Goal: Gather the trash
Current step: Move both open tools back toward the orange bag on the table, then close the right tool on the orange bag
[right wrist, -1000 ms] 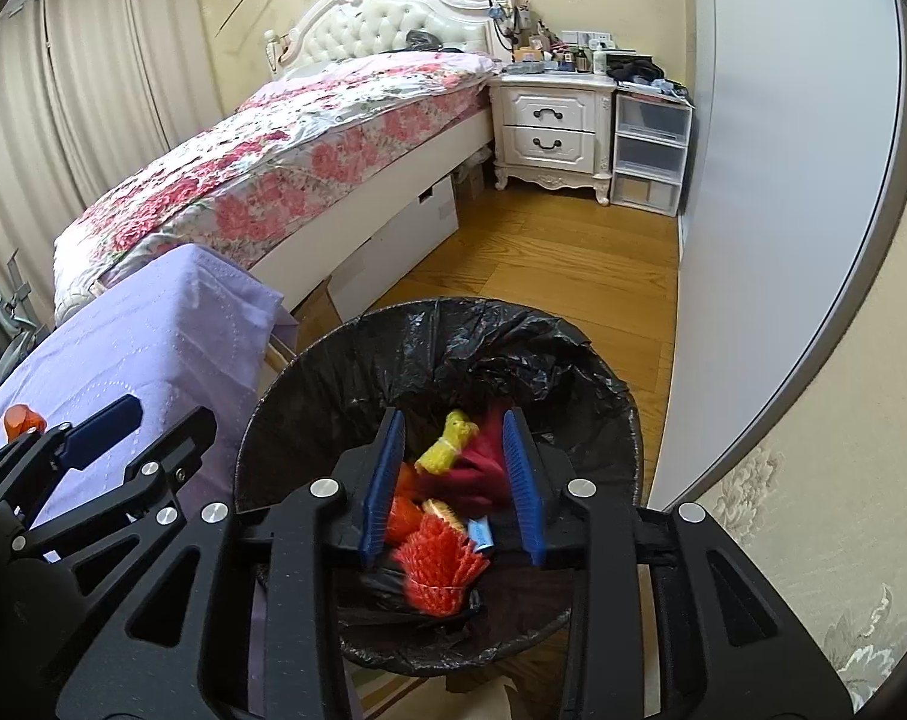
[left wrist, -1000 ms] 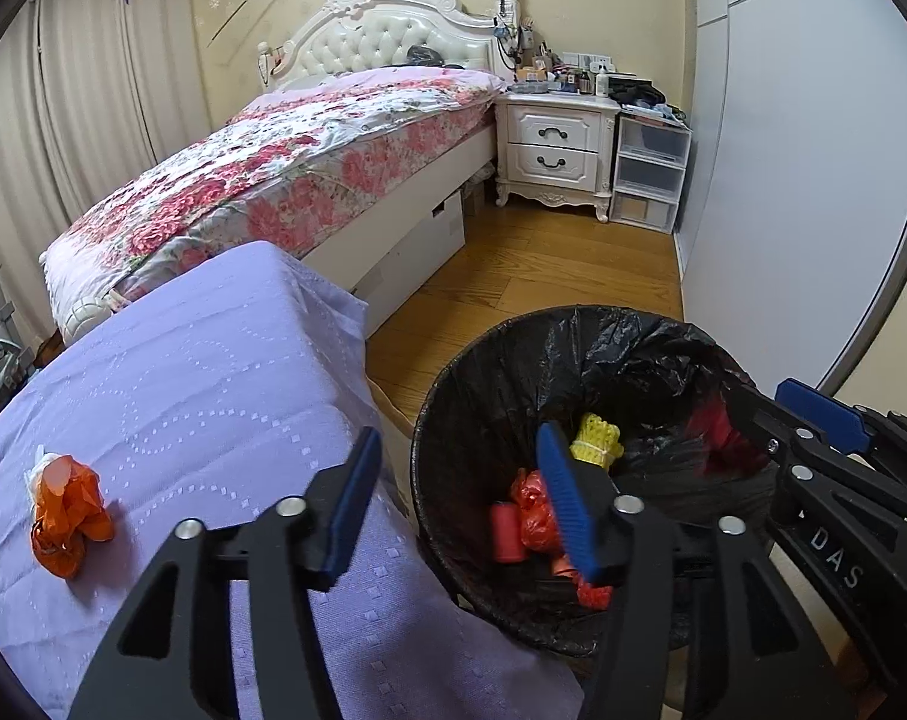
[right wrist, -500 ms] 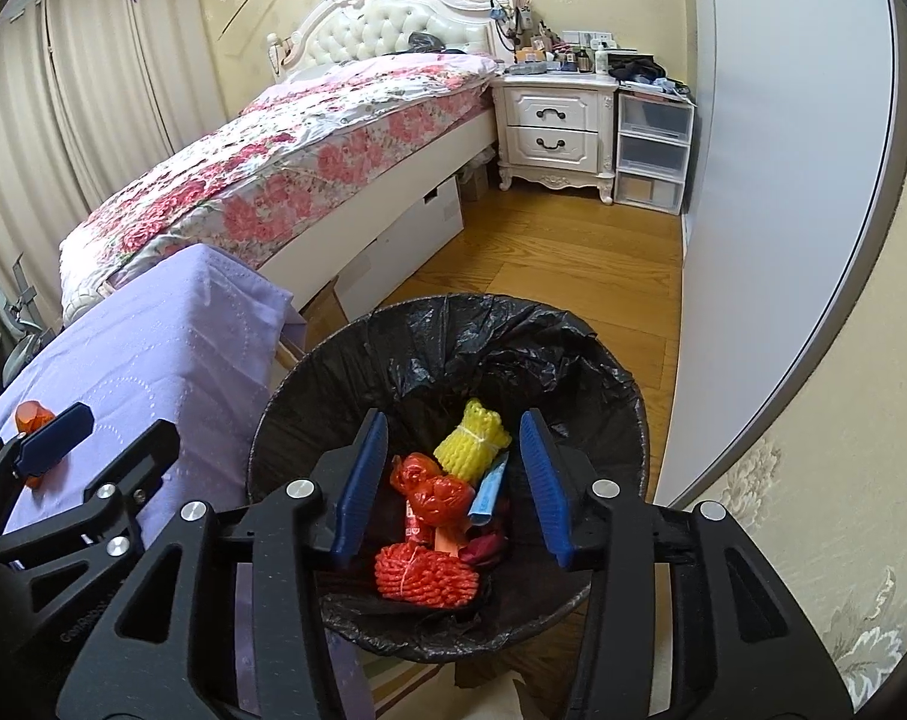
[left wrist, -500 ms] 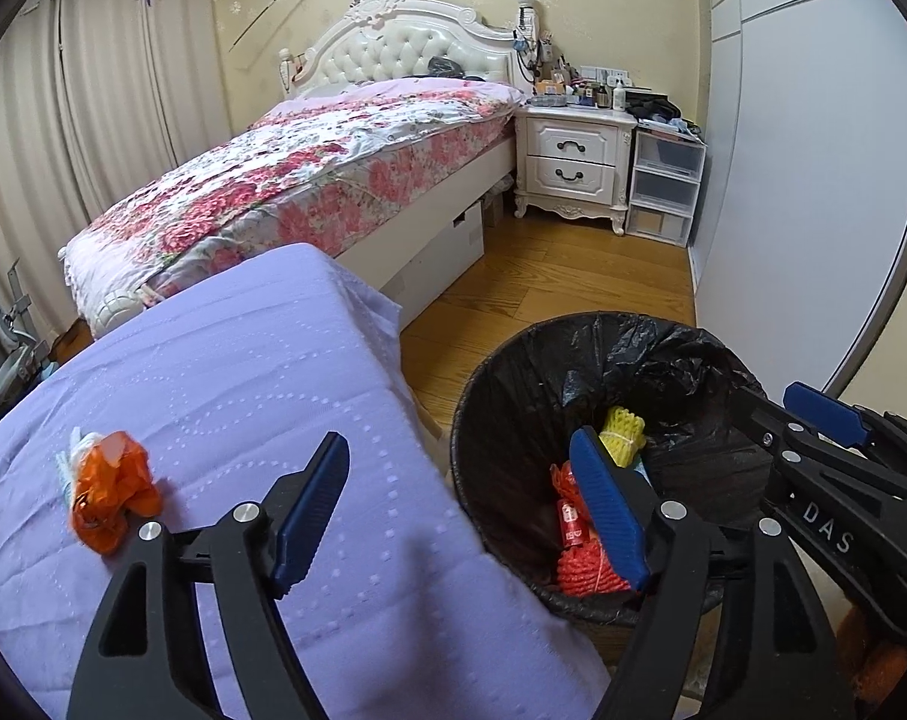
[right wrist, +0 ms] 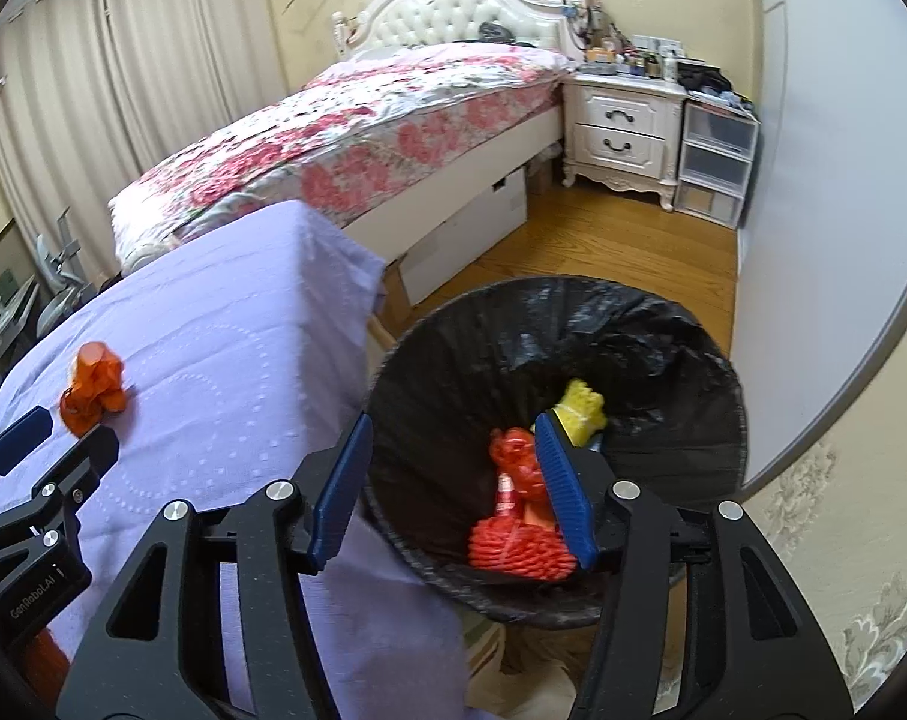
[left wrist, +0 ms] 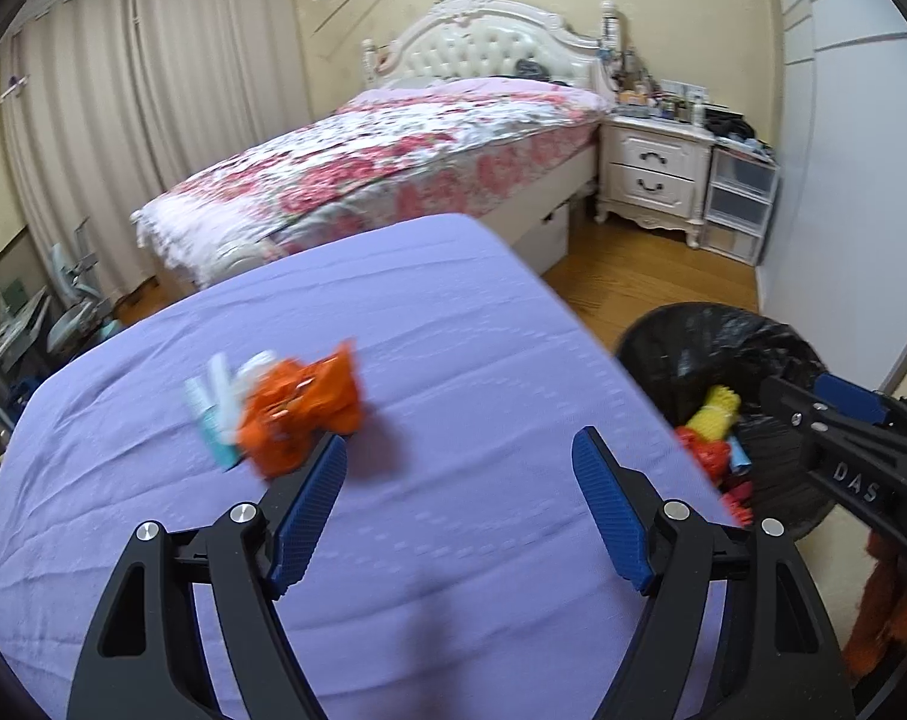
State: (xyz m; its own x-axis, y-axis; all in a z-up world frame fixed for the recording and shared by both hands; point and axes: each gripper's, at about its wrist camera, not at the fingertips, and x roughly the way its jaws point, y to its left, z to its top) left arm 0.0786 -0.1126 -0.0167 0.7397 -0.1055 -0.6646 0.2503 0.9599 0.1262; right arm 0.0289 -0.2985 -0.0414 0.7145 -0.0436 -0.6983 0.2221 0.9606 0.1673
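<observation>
A crumpled orange wrapper with a white and teal scrap beside it lies on the purple-covered table. My left gripper is open and empty, low over the table, just right of the wrapper. The wrapper also shows in the right wrist view. My right gripper is open and empty above the near rim of the black-lined trash bin. The bin holds red and yellow trash.
A floral bed stands behind the table. A white nightstand and plastic drawers stand at the back right. A white wardrobe wall runs along the right. Wooden floor lies between bed and bin.
My left gripper has swung left from above the bin to over the table, close to the orange wrapper. My right gripper has opened wider and shifted slightly left above the bin.
</observation>
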